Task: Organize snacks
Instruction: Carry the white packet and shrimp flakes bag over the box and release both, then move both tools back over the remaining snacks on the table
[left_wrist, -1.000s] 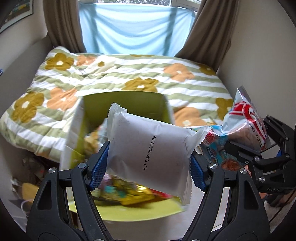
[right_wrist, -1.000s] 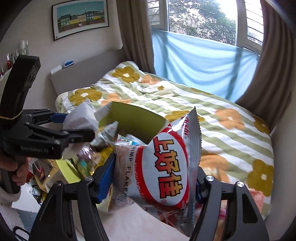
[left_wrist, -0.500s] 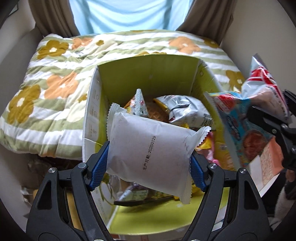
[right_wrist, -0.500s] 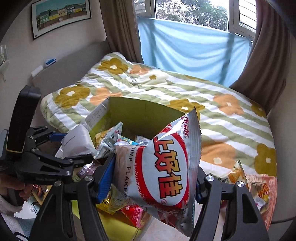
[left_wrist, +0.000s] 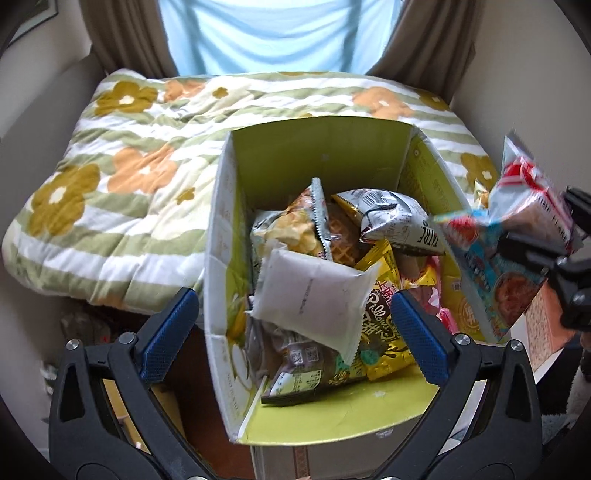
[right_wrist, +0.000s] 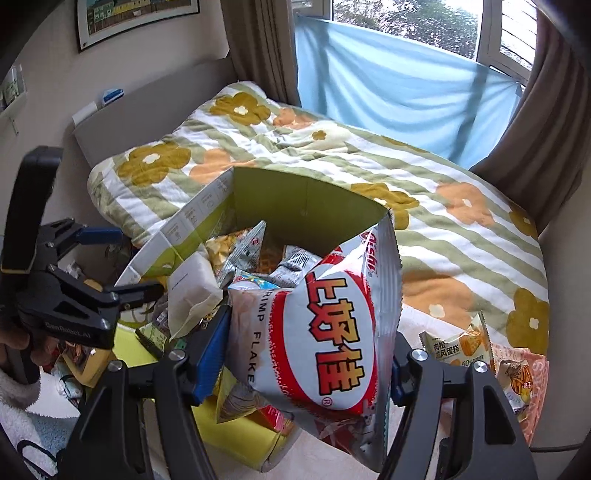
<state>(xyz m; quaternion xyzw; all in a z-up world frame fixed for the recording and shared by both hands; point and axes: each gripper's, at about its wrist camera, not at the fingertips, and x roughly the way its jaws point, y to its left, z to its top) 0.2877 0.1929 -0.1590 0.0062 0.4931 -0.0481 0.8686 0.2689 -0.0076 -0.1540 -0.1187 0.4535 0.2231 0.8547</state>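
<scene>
A yellow-green cardboard box (left_wrist: 317, 155) holds several snack packets. A plain white packet (left_wrist: 310, 299) lies on top of the pile inside it, free of my left gripper (left_wrist: 295, 325), which is open just above the box. The white packet also shows in the right wrist view (right_wrist: 192, 288), beside the left gripper (right_wrist: 122, 258). My right gripper (right_wrist: 310, 354) is shut on a red-and-white shrimp flakes bag (right_wrist: 325, 325), held over the box's right side (right_wrist: 306, 214). That bag shows at the right edge of the left wrist view (left_wrist: 532, 206).
A bed with a flowered striped quilt (left_wrist: 147, 166) lies behind the box. More snack packets (right_wrist: 461, 347) lie on an orange cloth at the right. Curtains and a blue sheet (right_wrist: 399, 88) hang at the window. Clutter sits on the floor at the left.
My left gripper opened and let the white packet drop onto the pile in the box. The right gripper with the shrimp flakes bag moved closer over the box.
</scene>
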